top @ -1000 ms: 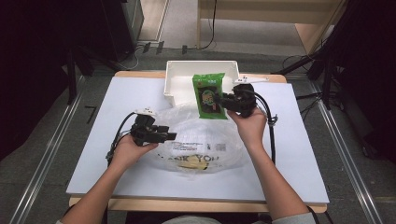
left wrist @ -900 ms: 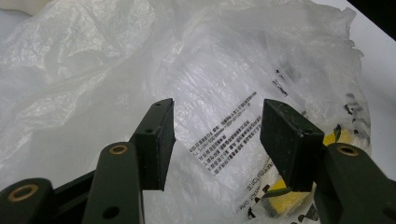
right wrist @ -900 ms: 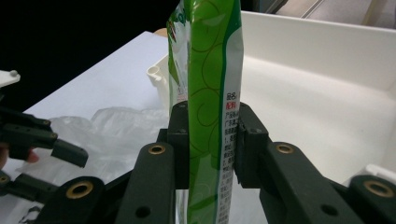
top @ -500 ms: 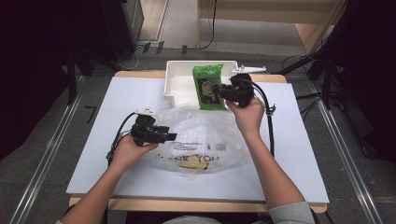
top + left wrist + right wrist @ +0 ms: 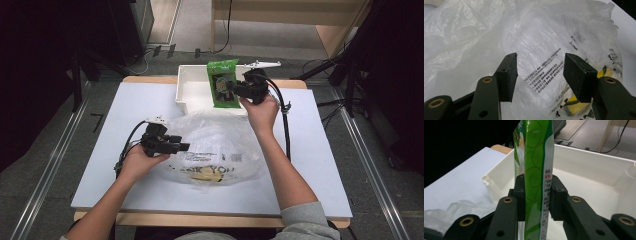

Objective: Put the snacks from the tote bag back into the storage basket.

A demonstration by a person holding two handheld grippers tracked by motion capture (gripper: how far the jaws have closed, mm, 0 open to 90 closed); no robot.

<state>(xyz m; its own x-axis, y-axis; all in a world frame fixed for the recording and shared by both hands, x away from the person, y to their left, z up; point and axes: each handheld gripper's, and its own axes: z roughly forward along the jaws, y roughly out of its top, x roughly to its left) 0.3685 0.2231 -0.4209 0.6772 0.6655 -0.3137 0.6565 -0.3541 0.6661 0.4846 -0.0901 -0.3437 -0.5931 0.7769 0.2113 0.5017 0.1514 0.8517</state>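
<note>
My right gripper (image 5: 235, 91) (image 5: 537, 195) is shut on a green snack packet (image 5: 222, 82) (image 5: 536, 165) and holds it upright over the white bin (image 5: 192, 87) (image 5: 589, 177) at the table's far edge. A crumpled clear plastic bag (image 5: 215, 147) (image 5: 536, 45) with black print and a yellow mark lies in the middle of the table. At the bag's left edge my left gripper (image 5: 181, 146) (image 5: 539, 75) stands open, its jaws wide apart just above the plastic with nothing between them.
The white tabletop (image 5: 115, 130) has bare room to the left and right of the bag. Cables trail from both grippers across the table. Metal rails and dark stands flank the table on the floor.
My right gripper has carried the green packet farther away from the person, from above the bag's far edge to over the white bin. The left gripper has stayed put.
</note>
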